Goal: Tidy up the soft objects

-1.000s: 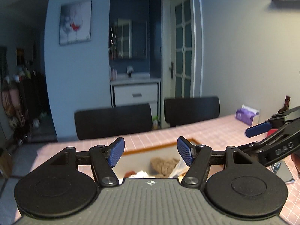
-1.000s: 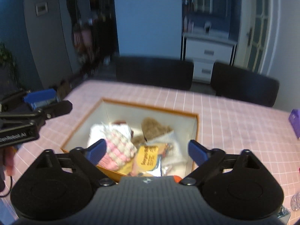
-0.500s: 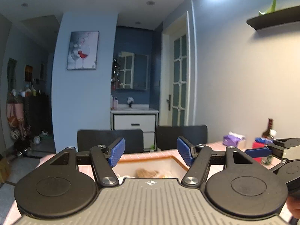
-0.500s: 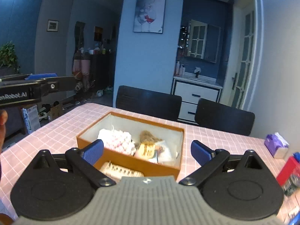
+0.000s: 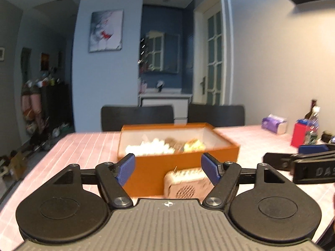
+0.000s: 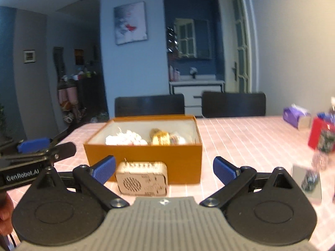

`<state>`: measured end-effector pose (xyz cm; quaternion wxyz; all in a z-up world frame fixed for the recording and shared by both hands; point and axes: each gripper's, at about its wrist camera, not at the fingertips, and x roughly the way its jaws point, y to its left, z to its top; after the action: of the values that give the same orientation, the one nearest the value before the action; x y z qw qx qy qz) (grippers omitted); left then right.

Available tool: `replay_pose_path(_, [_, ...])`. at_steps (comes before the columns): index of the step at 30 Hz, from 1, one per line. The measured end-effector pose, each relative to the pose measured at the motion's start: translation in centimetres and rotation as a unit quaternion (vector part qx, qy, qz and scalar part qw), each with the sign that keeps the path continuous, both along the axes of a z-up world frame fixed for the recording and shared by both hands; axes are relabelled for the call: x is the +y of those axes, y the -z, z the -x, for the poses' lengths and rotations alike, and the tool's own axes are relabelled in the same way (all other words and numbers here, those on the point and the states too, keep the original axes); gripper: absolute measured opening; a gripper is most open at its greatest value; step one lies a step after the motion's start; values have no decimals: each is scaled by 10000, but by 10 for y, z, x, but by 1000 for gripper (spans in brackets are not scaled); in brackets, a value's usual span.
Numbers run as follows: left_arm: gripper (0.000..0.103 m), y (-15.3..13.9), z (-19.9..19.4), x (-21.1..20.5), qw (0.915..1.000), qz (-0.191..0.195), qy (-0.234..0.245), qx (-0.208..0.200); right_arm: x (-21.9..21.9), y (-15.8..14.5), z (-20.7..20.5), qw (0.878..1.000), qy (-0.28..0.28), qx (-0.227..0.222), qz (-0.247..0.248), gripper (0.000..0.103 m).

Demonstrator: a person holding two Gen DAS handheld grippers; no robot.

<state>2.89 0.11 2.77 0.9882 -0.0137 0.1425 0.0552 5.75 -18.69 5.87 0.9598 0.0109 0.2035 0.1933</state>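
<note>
An orange box [image 5: 182,163] [image 6: 146,156] stands on the pink checked table [image 6: 240,138]. Inside lie soft objects: a white knitted bundle [image 5: 150,147] [image 6: 125,139], a brown plush [image 5: 173,142] and a yellow packet [image 5: 193,144] [image 6: 160,139]. A small wooden radio-like box [image 5: 188,183] [image 6: 142,177] stands in front of the box. My left gripper [image 5: 168,168] is open and empty, near side of the box. My right gripper [image 6: 164,169] is open and empty, level with it. Each gripper shows at the other view's edge [image 5: 303,163] [image 6: 31,159].
A purple tissue pack [image 5: 274,123] [image 6: 296,118], a red carton [image 5: 301,135] [image 6: 320,136] and bottles [image 5: 314,113] stand at the table's right. A shiny object [image 6: 307,179] lies near right. Two black chairs [image 6: 149,104] [image 6: 233,102] stand behind the table.
Both grippers have pulled back and down from over the box to the near side of it, level with the table. Both stayed open and empty.
</note>
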Motion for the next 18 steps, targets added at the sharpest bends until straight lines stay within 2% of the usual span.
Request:
replay_pose_path(6, [86,34,-9,5,9977,214,-269,583,5,30,-4,9994,85,280,209,97])
replay_pose_path(10, [86,49,-15,2,9952,324,-202,902,6,42,-18,9981,128,561,241,97])
replay_pose_path(18, [86,58,-20,-6,9933,219,-298,1097,3,53,-29,9968,314,712,170,97])
